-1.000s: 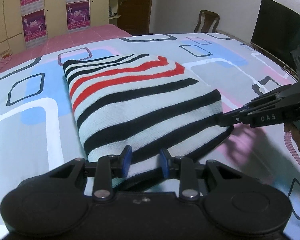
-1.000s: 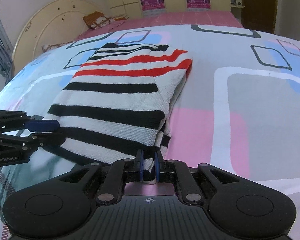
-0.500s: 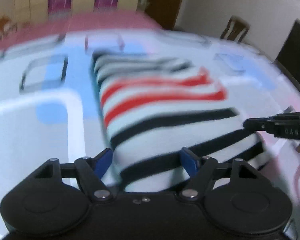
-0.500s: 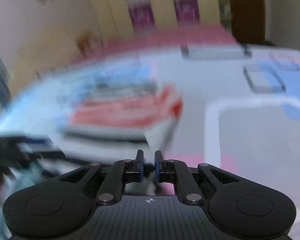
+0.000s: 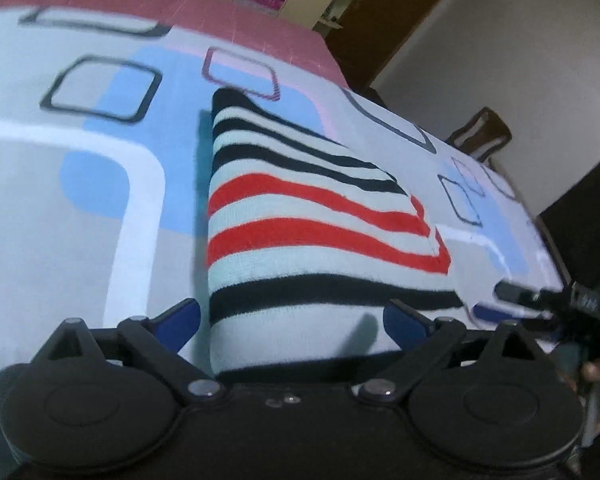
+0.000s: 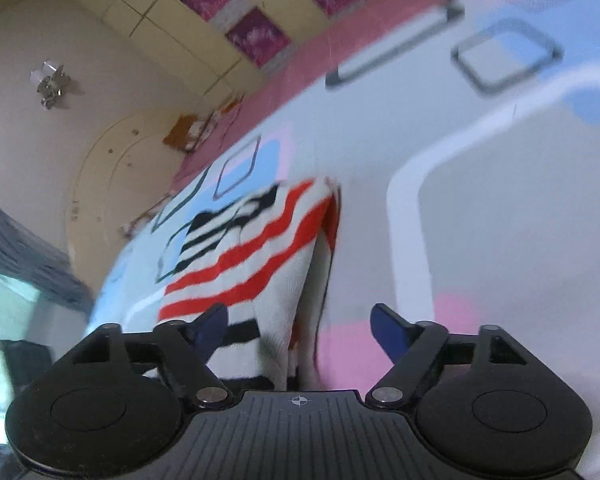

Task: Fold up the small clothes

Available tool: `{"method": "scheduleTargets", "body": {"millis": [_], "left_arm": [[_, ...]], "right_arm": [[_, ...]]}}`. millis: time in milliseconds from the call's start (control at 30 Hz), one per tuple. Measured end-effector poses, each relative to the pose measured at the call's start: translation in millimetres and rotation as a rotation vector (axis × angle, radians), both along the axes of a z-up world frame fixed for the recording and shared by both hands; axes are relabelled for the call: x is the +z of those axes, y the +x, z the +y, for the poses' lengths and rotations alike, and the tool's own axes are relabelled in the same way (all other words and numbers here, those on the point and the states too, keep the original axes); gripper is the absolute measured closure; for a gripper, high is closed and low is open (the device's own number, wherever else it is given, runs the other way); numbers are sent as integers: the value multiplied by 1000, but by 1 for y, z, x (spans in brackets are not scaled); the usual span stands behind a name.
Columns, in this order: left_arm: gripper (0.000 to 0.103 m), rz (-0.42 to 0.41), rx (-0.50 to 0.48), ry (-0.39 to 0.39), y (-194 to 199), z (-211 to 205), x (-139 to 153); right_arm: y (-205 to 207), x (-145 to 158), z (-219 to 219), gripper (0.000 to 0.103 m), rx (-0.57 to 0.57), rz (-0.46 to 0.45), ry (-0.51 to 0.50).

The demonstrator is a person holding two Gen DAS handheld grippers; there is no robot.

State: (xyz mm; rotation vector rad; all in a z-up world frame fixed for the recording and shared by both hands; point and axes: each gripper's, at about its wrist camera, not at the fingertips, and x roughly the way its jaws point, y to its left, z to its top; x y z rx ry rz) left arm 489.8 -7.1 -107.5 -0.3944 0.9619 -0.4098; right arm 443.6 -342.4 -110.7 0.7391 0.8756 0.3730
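A folded striped knit garment [image 5: 300, 236], pale with black and red stripes, lies on the patterned bedsheet [image 5: 80, 200]. My left gripper [image 5: 292, 320] is open, its blue pads wide apart over the garment's near edge, holding nothing. My right gripper [image 6: 300, 326] is open too, with the garment's right folded edge [image 6: 260, 264] between and beyond its pads. The right gripper also shows in the left wrist view [image 5: 540, 300] at the garment's right side, blurred.
The bedsheet [image 6: 500, 240] stretches wide to the right of the garment. A pink mattress strip [image 5: 220, 12], cupboards with posters [image 6: 256, 36], a headboard [image 6: 112, 172], a wooden chair [image 5: 480, 136] and a dark screen [image 5: 580, 216] surround the bed.
Both grippers let go of the garment's near edge and opened wide. Both cameras tilted and moved closer over the garment, which now lies flat on the sheet.
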Motion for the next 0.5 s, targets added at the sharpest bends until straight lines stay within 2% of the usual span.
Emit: {"method": "scheduleTargets", "body": {"millis": [100,233,300,367,400,467,500], "left_arm": [[12,43,32,-53,10,7,-9],[14,70,55,-128,17,14,-18],[18,73,53,-136,22,15,-19],[24,71,38,-140,26,13,-19],[24,72,33,-138,28,12,-19],[24,73,29,-125,33,7,-19],[24,73,28,-120,34,7,-19]], "right_arm": [[12,-12,-7,31,52,51,73],[27,-25,-4,34,133,111,92],[33,-24,-2,34,162,108,76],[39,-23,1,44,184,107,65],[43,-22,3,44,195,106,52],[49,-21,9,53,212,106,54],[51,-22,11,53,217,112,54]]}}
